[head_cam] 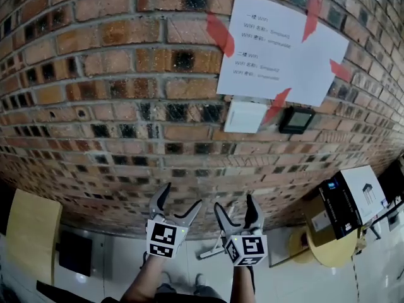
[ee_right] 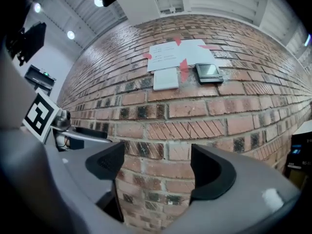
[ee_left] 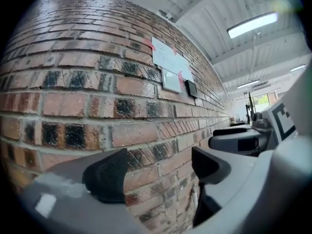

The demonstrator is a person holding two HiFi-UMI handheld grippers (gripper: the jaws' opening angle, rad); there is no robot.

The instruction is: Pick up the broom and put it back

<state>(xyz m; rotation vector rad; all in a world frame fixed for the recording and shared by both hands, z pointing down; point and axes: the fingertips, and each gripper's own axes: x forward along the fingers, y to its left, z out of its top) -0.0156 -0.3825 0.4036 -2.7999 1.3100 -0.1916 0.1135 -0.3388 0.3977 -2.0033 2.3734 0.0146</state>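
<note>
Both tools are up at the brick wall point(head_cam: 126, 106) and pointing level at it. The left tool point(head_cam: 183, 194) has its jaws well apart, and in the left gripper view point(ee_left: 158, 172) only brick shows between the pads, so it's empty. The right tool point(head_cam: 234, 202) is also spread wide, with nothing between its pads in the right gripper view point(ee_right: 156, 167), just wall.

I can't pick out the broom for sure in any view. My best guess is a pale bar point(head_cam: 211, 252) on the floor point(head_cam: 126, 264) at the foot of the wall. In the head view it sits below the tools, in the gap between them. Only a short stretch shows. Its long axis slants from lower left to upper right, roughly along the base of the wall. I can't tell whether it's the handle or the head.

The bar lies downward from both tools, not ahead of them. They aim level at the wall, so I judge they'd have to tip down first. It looks a shade nearer the right tool, though either could reach it.

A round tabletop point(head_cam: 328, 251) with a box point(head_cam: 350, 201) on it is off to the right, well apart from the bar. A taped sheet of paper point(head_cam: 278, 49) hangs high on the wall.
</note>
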